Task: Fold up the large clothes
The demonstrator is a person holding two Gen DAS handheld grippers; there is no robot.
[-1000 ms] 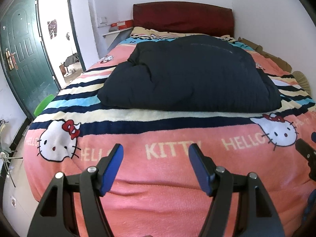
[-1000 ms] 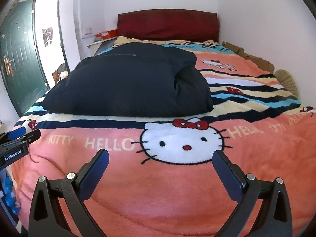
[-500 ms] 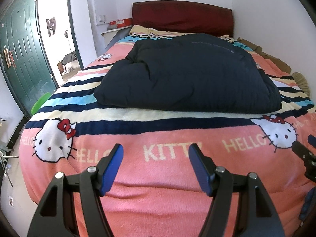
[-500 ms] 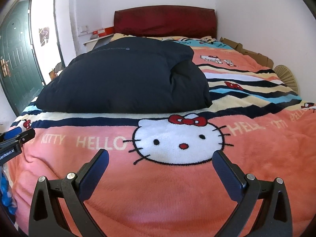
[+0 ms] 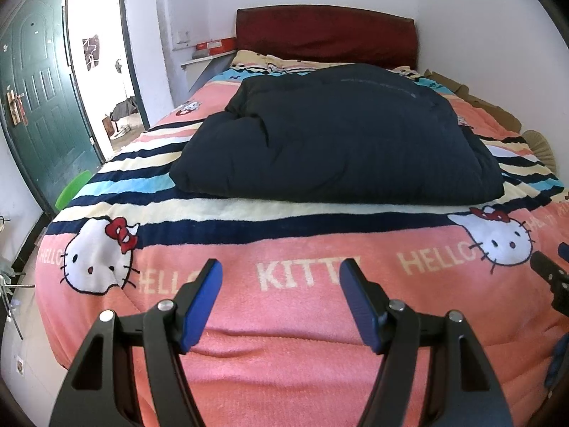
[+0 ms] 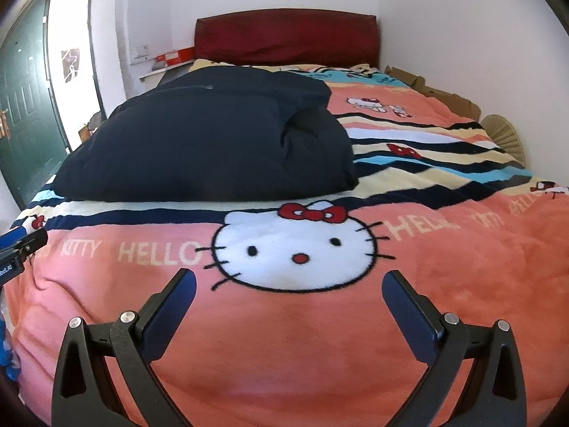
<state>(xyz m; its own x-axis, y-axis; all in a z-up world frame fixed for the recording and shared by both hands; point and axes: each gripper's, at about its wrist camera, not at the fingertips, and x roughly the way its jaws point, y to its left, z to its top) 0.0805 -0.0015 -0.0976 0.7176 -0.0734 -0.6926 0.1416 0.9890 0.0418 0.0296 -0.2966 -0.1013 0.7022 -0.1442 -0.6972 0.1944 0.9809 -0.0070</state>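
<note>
Both cameras ease closer; coat [image 5: 338, 138] lies bundled on bed [image 5: 284, 320], grippers [image 5: 281, 302] [image 6: 290, 309] spread, empty — folding seemingly done.

One dark navy padded garment [image 5: 338, 135] lies on one bed. One pink striped blanket [image 5: 284, 320] covers the bed, with three large cat faces in the left wrist view: at 9 o'clock [image 5: 96, 256], 3 o'clock [image 5: 498, 235] and a small one at 11 o'clock [image 5: 186, 106]. One red headboard [image 5: 327, 37]. One green door [image 5: 39, 96]. Two grippers: the left gripper [image 5: 281, 302] and the right gripper [image 6: 290, 313], both spread wide and empty.
</note>
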